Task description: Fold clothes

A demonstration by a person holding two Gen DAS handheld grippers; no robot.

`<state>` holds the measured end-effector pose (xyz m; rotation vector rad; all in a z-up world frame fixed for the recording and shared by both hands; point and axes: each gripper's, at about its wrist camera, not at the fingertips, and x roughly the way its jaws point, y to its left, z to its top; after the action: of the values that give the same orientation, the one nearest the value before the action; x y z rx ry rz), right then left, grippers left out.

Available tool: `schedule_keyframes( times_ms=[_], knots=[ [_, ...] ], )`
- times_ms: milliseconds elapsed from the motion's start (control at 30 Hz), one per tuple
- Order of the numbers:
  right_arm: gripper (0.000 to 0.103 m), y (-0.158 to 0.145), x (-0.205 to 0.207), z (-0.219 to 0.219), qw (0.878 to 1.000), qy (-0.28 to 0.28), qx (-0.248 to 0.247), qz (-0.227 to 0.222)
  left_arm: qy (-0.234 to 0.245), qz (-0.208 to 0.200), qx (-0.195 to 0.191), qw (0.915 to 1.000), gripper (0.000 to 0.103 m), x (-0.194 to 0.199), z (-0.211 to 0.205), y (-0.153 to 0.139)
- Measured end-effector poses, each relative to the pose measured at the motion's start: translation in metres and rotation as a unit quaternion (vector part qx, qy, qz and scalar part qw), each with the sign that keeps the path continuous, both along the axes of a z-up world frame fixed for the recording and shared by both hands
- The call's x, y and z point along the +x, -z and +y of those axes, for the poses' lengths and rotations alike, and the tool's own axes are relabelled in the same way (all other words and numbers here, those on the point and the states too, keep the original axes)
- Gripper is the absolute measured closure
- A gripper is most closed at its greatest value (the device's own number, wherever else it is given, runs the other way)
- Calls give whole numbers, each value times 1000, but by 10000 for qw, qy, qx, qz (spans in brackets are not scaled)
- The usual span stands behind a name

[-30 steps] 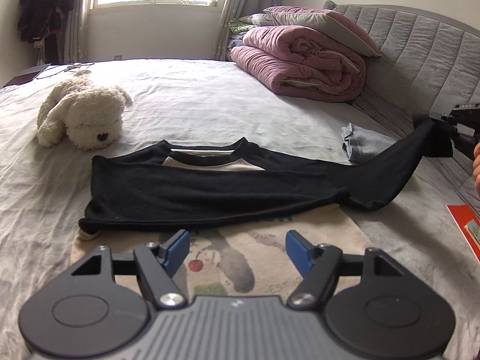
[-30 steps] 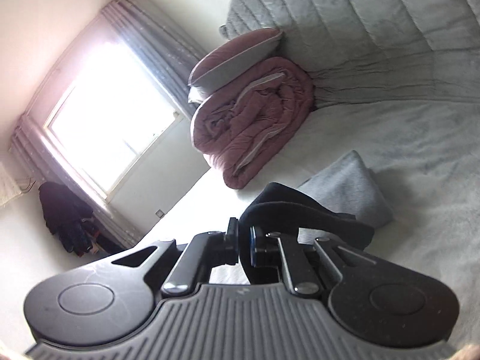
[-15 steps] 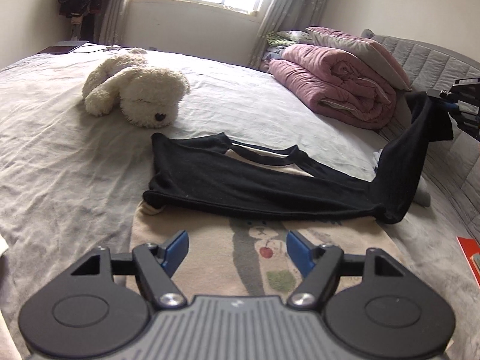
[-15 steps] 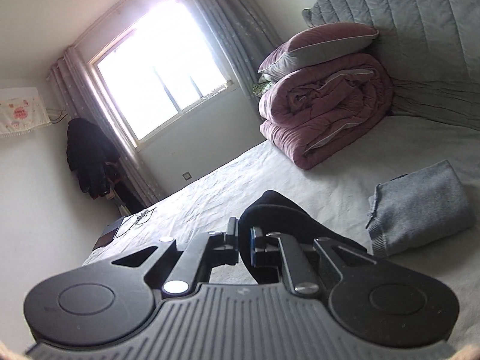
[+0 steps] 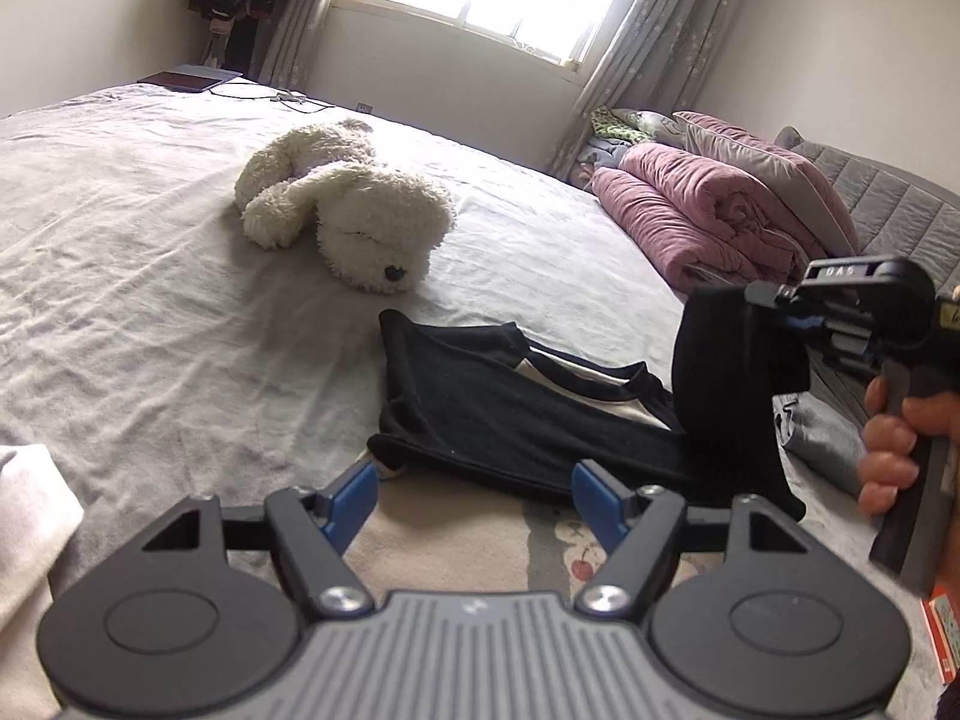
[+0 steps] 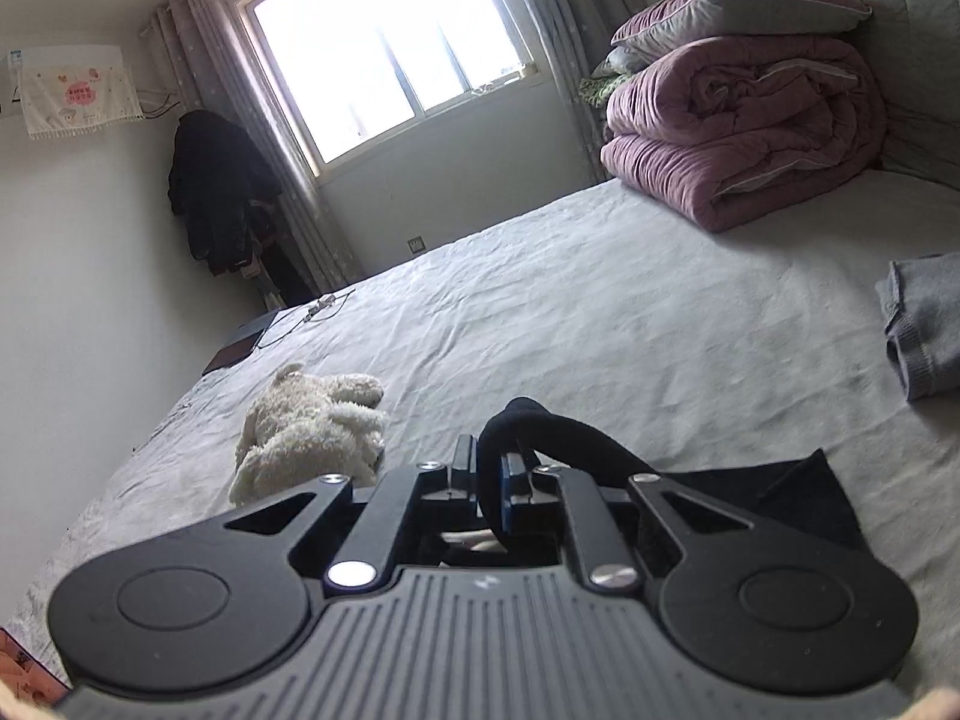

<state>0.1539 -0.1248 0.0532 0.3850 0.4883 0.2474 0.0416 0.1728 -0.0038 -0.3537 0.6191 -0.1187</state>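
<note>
A beige shirt with black sleeves (image 5: pixel 498 420) lies on the grey bed, one black sleeve folded across its chest. My left gripper (image 5: pixel 474 495) hovers open over the shirt's beige printed front, nothing between its blue pads. In the left wrist view my right gripper (image 5: pixel 774 306) is at the right, shut on the end of the other black sleeve (image 5: pixel 729 384), which hangs lifted above the shirt. The right wrist view shows the same sleeve (image 6: pixel 540 426) looped out of the shut right gripper (image 6: pixel 489 474). A hand (image 5: pixel 894 438) grips its handle.
A white plush dog (image 5: pixel 354 210) lies beyond the shirt. A rolled pink quilt (image 5: pixel 702 222) and pillow rest against the grey headboard. A folded grey garment (image 6: pixel 924 324) lies at the right. White cloth (image 5: pixel 30 528) sits at the near left; a red packet (image 5: pixel 942 630) at the right edge.
My right gripper has carried the black sleeve leftwards over the shirt, lifting it off the bed. My left gripper has shifted and rolled, staying open over the beige front.
</note>
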Motion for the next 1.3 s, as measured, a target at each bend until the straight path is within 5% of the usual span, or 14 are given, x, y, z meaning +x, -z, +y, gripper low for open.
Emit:
schedule_keyframes(
  times_ms=[433,600,700,967,1133,1300],
  knots=[
    [92,101,-18,40,9949,-405,-274,880,-160,83,-276,9995,30,11,4,1],
    [85,109,-28,45,9943,-656,-378,754,-123,140,-275,9994,30,15,-1,4],
    [58,101,-29,32,9941,-806,58,722,-134,201,-287,9993,30,16,0,6],
    [55,101,-12,6,9910,-365,980,836,-276,322,-631,9971,30,21,11,10],
    [55,89,-7,36,9962,-555,419,525,-280,497,-1253,9905,31,26,25,19],
    [55,79,-10,89,9906,-1169,-704,93,-406,498,-1684,9836,32,28,40,21]
  ],
)
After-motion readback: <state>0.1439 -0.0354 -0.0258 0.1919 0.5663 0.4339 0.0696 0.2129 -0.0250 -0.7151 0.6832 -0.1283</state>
